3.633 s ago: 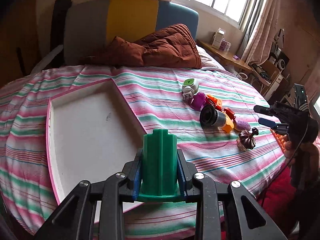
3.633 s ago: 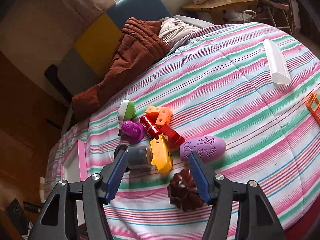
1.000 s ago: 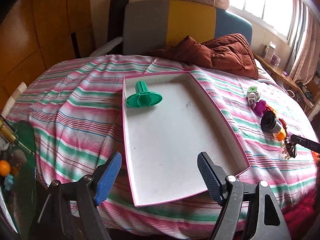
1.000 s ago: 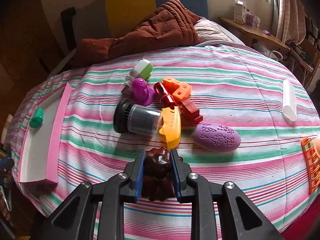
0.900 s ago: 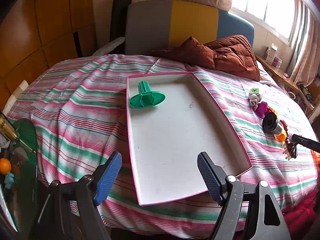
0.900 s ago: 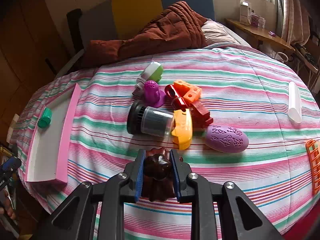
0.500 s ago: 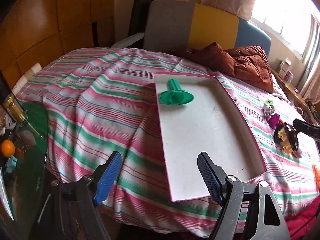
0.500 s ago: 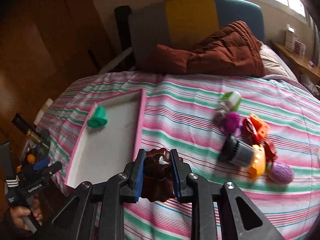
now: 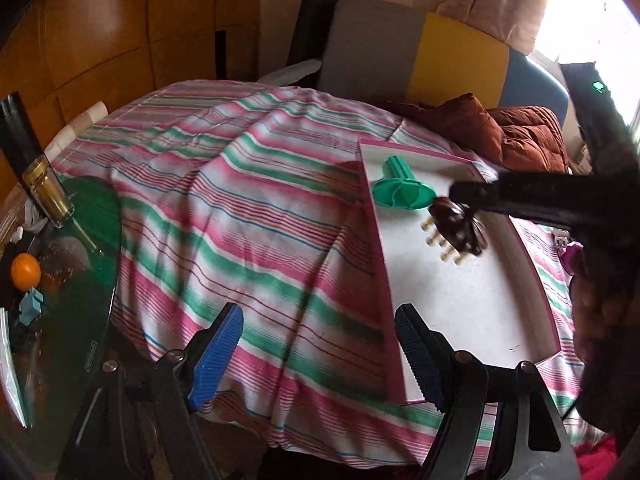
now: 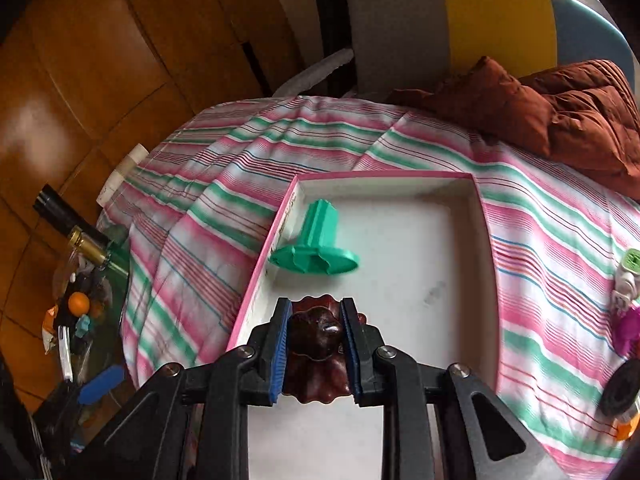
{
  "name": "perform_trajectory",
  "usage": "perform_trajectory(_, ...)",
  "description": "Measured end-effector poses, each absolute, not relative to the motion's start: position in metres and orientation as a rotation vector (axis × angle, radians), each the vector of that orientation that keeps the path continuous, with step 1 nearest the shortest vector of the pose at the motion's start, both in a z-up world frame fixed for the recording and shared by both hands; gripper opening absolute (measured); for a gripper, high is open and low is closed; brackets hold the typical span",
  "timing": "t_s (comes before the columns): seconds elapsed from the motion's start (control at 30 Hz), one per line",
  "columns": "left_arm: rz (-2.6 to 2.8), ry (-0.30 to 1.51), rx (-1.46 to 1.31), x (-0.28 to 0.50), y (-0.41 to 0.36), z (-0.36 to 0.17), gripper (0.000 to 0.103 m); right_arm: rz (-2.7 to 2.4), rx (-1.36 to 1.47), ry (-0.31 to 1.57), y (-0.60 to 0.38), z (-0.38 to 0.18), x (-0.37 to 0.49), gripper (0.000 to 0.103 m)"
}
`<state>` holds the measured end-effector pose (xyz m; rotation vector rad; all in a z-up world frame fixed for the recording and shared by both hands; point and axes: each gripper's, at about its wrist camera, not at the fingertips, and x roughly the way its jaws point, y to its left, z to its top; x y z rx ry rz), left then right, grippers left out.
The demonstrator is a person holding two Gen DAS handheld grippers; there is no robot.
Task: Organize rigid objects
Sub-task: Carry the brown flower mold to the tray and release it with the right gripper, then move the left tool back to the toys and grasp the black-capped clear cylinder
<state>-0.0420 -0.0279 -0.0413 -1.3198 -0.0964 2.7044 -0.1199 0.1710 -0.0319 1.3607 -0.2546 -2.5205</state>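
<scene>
Bed (image 9: pixel 248 208) under a striped pink, green and white cover, soft and rumpled. On it a shallow white tray (image 10: pixel 486 248) with a pink rim, stiff and flat-bottomed. Right gripper (image 10: pixel 314 342) is clamped narrow on a dark brown fluted piece (image 10: pixel 316 332), glossy hard plastic, held over the tray's near half. Best to lower it onto bare floor clear of the green flanged piece (image 10: pixel 316 250) lying by the left wall, then release low so it doesn't roll. Left gripper (image 9: pixel 320 350) hangs wide, holding nothing, near the tray's corner.
</scene>
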Motion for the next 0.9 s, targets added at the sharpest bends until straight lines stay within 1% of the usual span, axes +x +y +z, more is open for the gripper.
perform_trajectory(0.1, 2.699, -0.107, -1.333, -0.044, -0.033, -0.045, 0.079, -2.468, 1.395, -0.284, 0.16, -0.041, -0.14, 0.024)
perform_trajectory(0.13, 2.699, -0.113, -1.337, -0.045, -0.034, -0.046, 0.079, -2.467, 1.406, -0.278, 0.156, -0.044, -0.144, 0.027)
perform_trajectory(0.17, 2.698, -0.119, -1.34, -0.045, -0.035, -0.046, 0.079, -2.453, 1.412, -0.285, 0.154, -0.046, -0.147, 0.037)
perform_trajectory(0.2, 2.698, -0.122, -1.341, -0.045, -0.036, -0.047, 0.079, -2.434, 1.419, -0.3, 0.152, -0.049, -0.149, 0.044)
perform_trajectory(0.33, 2.699, -0.133, -1.339, -0.046, -0.037, -0.047, 0.079, -2.446, 1.406, -0.315, 0.154, -0.05, -0.145, 0.047)
perform_trajectory(0.43, 2.701, -0.132, -1.334, -0.045, -0.036, -0.046, 0.079, -2.461, 1.393, -0.322, 0.162, -0.046, -0.135, 0.054)
perform_trajectory(0.7, 2.707, -0.119, -1.298, -0.04, -0.031, -0.038, 0.08, -2.554, 1.318, -0.283, 0.183, -0.028, -0.102, 0.056)
perform_trajectory(0.9, 2.725, -0.062, -1.236, -0.029, -0.023, -0.027, 0.08, -2.64, 1.285, -0.19, 0.192, -0.021, -0.074, 0.056)
